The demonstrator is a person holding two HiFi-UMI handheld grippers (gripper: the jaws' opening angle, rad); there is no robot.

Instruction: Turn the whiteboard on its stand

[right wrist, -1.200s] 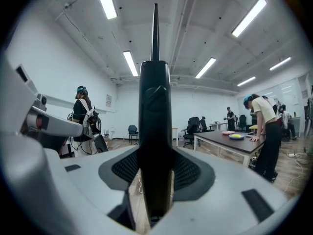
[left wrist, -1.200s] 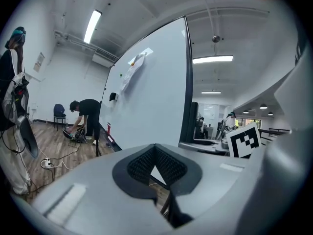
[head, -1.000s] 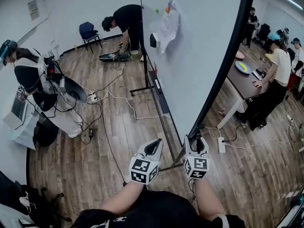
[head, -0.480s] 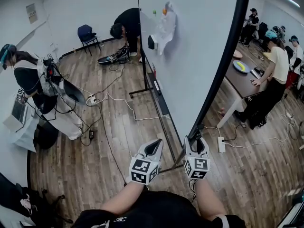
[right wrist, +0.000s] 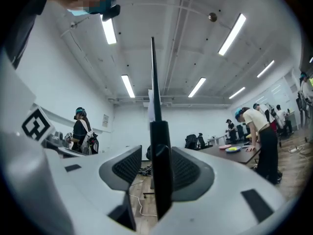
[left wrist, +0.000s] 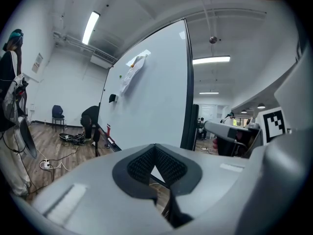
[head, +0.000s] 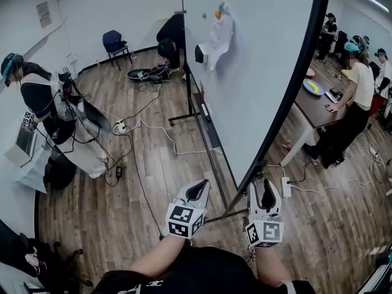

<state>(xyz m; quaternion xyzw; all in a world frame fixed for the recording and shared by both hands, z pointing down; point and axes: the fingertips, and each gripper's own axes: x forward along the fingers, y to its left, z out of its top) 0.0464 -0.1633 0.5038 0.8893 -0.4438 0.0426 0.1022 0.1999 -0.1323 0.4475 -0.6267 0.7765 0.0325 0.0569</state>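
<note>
Finding: the right claw [head: 264,186] now sits lower and further right in the lower centre of the head view than a moment ago. It is drawn back a little along the bottom corner of the large white whiteboard [head: 257,72]. Its jaws stand wide, astride the board's black frame edge [head: 288,97]. The right gripper view shows a clear gap at the left pad, so the edge is straddled, not clamped.

The left claw [head: 197,190] is unmoved at lower centre, pads together on nothing.

The whiteboard stands upright on its black metal stand [head: 188,90], running from upper centre down to the right claw. Its edge line leans slightly further right at the top of the frame than before. This may be board swing or head movement.

Assessment: the turn is barely begun. A firm hold or push on the edge appears to be needed next.
</note>
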